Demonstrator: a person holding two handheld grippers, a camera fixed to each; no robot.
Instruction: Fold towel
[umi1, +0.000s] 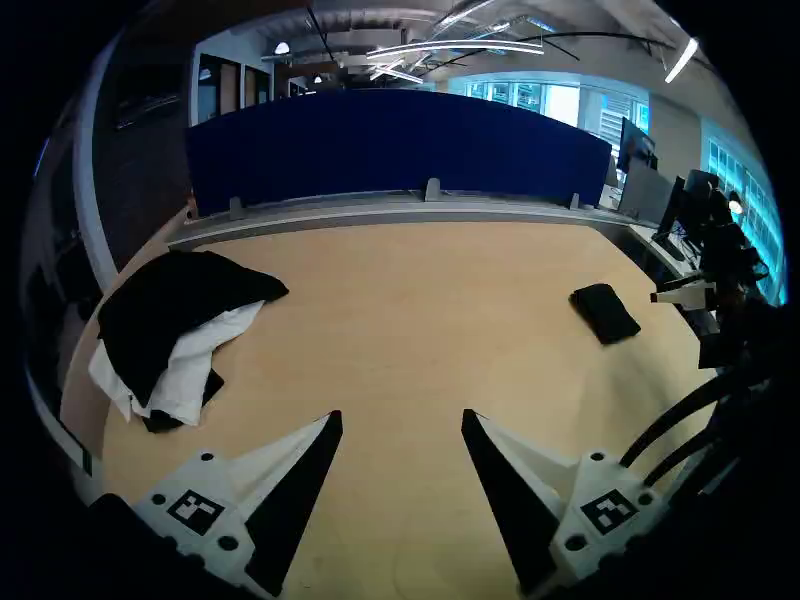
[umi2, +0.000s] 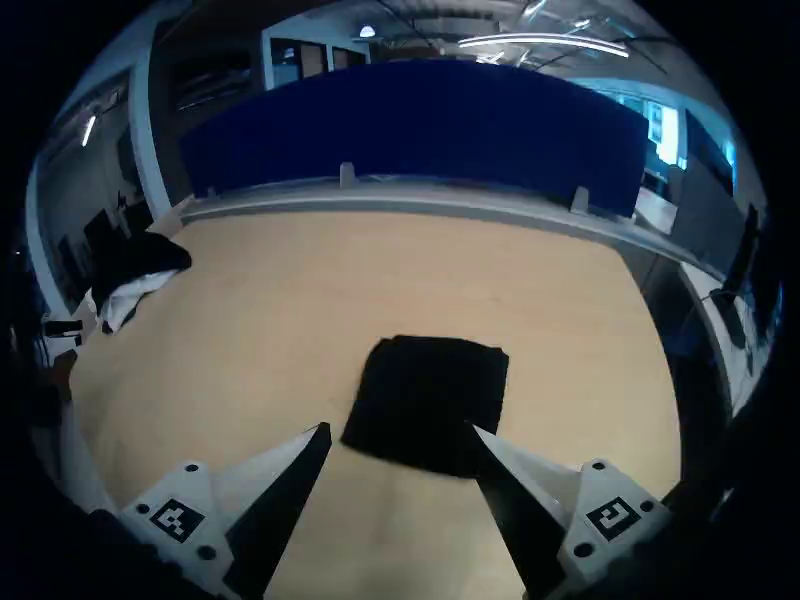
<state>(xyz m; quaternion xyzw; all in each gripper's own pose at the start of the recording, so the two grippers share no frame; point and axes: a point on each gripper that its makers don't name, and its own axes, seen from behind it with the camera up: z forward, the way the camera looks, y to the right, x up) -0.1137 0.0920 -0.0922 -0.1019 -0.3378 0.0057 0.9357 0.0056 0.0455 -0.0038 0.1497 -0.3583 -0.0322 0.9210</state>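
the left claw (umi1: 401, 414) stands wide open above the pale wooden counter (umi1: 420, 300), its 2 dark fingers well apart and nothing between them but bare wood. each finger carries a white base with a black-and-white square marker.

the right claw (umi2: 400, 428) is spread wide too. in the right gripper view the black towel (umi2: 428, 400) lies flat on the counter (umi2: 330, 280) as a folded, roughly square packet, just ahead of the fingers. its near edge reaches into the gap between the 2 fingertips, and the right-hand finger's tip overlaps the towel's near corner. i cannot tell whether that tip touches the cloth or hangs above it. neither finger presses on it.

in the left gripper view the same towel (umi1: 604, 312) sits far off to the right of the counter, small, dark and tilted, near the counter's right edge.

a loose heap of black and white cloths (umi1: 175, 330) lies at the counter's left side, the black cloth draped over the white. in the right gripper view this heap (umi2: 135, 270) shows at the far left edge, well apart from the folded towel.

a blue partition (umi1: 400, 145) stands upright along the counter's far edge on a grey rail (umi1: 400, 210). it is seen in the right gripper view too (umi2: 420, 120). dark monitors (umi1: 640, 165) stand beyond the counter to the right.
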